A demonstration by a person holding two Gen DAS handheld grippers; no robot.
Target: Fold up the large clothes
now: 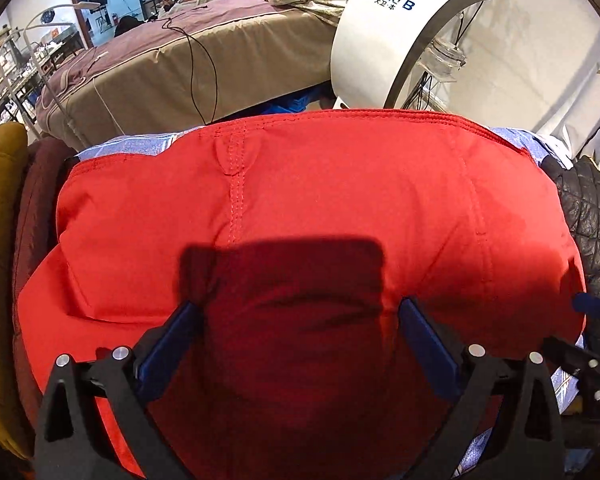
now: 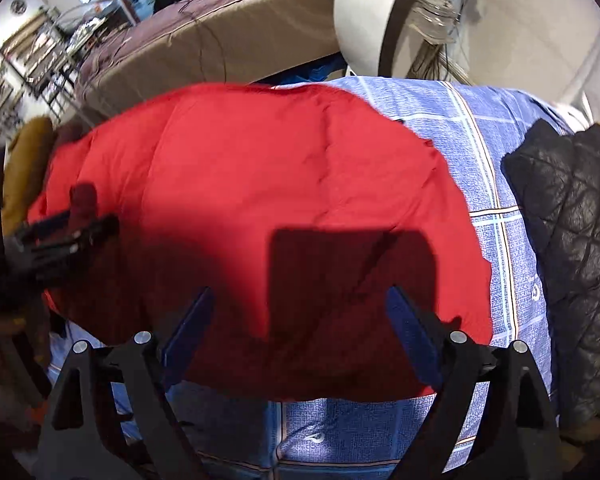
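- Blue checked bedsheet [image 2: 480,128]: work surface.
- Puffy red padded garment [image 1: 300,208]: folded, lying on sheet, black quilted jacket [image 2: 572,208] to its right.
- Left gripper [image 1: 300,312]: jaws spread over garment, nothing pinched.
- Right gripper [image 2: 300,300]: jaws spread, empty.

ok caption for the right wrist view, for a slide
Open right gripper above a folded red garment on a blue checked sheet.
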